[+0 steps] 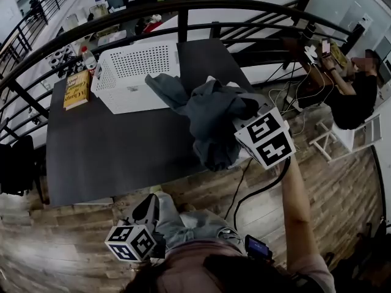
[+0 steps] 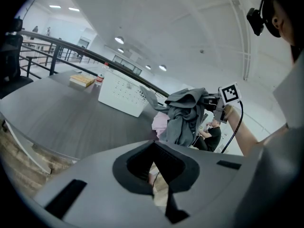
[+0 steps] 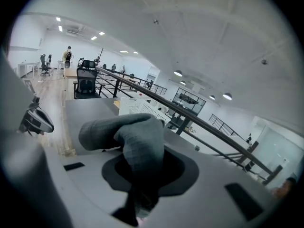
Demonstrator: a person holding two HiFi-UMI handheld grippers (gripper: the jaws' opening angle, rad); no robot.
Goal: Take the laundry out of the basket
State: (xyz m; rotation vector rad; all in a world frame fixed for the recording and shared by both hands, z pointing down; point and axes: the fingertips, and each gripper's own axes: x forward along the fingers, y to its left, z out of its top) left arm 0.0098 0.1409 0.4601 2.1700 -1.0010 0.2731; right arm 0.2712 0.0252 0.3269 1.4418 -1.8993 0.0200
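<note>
A white perforated laundry basket (image 1: pixel 137 72) (image 2: pixel 123 91) (image 3: pixel 137 109) stands at the back of the dark table (image 1: pixel 110 157). My right gripper (image 1: pixel 237 124) (image 3: pixel 142 194) is shut on a grey garment (image 1: pixel 211 118) (image 2: pixel 183 115) (image 3: pixel 137 137). The garment hangs bunched above the table's right edge, and one sleeve trails back toward the basket. A pink cloth (image 2: pixel 161 122) lies on the table under it. My left gripper (image 1: pixel 149 209) (image 2: pixel 159 186) is held low, in front of the table's near edge. Its jaws stand together with nothing between them.
A yellow book (image 1: pixel 77 89) and a bottle (image 1: pixel 89 60) lie left of the basket. A dark curved railing (image 1: pixel 183 8) runs behind the table. A seated person (image 1: pixel 354 96) is at the far right, beyond the railing. A black cable (image 1: pixel 256 191) hangs from my right gripper.
</note>
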